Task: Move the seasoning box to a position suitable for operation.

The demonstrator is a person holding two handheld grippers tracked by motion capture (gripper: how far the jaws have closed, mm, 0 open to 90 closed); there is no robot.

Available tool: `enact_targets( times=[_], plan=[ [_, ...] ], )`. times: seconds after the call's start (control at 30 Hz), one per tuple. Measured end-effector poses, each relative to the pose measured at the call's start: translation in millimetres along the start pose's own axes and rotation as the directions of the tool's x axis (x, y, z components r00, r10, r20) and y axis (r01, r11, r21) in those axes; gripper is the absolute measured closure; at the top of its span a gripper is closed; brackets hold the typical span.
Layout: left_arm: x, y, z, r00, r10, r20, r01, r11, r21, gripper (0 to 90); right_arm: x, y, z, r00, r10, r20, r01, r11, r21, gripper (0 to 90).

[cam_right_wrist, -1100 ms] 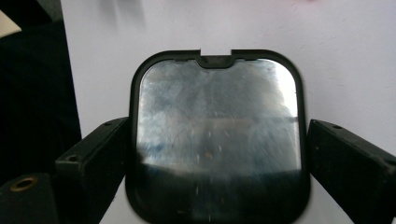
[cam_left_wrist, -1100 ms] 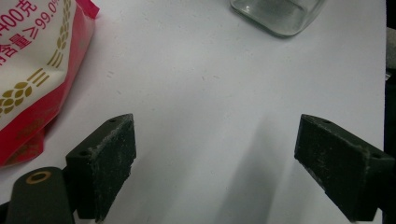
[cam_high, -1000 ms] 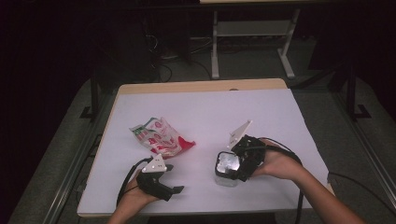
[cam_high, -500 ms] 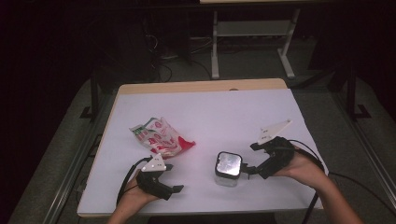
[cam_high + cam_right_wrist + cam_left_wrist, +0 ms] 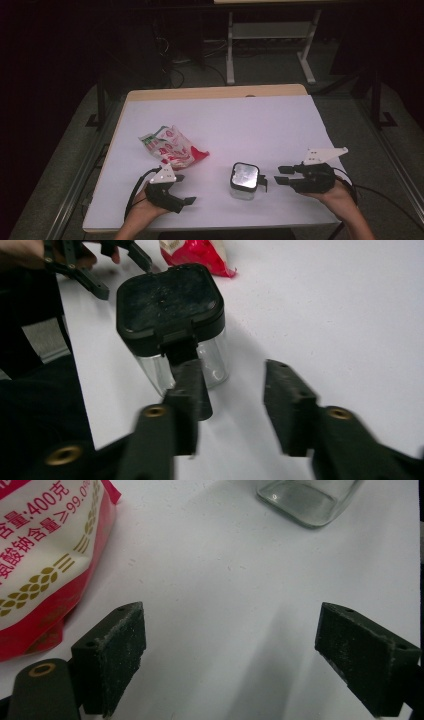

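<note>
While the jar (image 5: 244,180) stands upright and closed on the white surface (image 5: 260,120), the right claw (image 5: 281,175) waits just beside it, jaws apart and empty. The left claw (image 5: 186,189) is wide too, near the bag (image 5: 169,146). I think filling is not begun.

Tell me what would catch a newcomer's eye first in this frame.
Likely the red and white food bag, crumpled left of centre on the white table, the one patch of colour. Next, the clear jar with a black lid standing upright near the front edge. The right claw points at it from the right, jaws open and apart from it; the left claw rests open just in front of the bag.
</note>
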State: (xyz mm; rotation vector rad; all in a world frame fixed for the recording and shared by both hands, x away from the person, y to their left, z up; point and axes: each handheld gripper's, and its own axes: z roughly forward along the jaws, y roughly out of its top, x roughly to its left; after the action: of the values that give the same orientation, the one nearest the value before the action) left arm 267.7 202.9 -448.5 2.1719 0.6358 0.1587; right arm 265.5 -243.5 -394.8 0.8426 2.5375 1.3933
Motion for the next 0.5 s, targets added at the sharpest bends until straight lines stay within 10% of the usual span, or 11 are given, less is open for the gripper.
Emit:
enact_targets(
  times=[0.2, 0.5],
  plan=[
    [-0.3, -1.1, -1.0, 1.0000, -0.003, -0.009, 0.003, 1.0000, -0.001, 12.6, 6.1, -11.9, -1.2, 0.9999, -0.016, -0.005, 0.016, 1.000, 0.000, 88.7],
    [-2.7, 0.2, -0.3, 1.0000, 0.004, -0.008, -0.004, 1.0000, -0.004, 12.6, 18.3, -19.2, 9.7, 0.9944, -0.044, -0.096, 0.047, 0.998, 0.030, 89.9]
  ],
)
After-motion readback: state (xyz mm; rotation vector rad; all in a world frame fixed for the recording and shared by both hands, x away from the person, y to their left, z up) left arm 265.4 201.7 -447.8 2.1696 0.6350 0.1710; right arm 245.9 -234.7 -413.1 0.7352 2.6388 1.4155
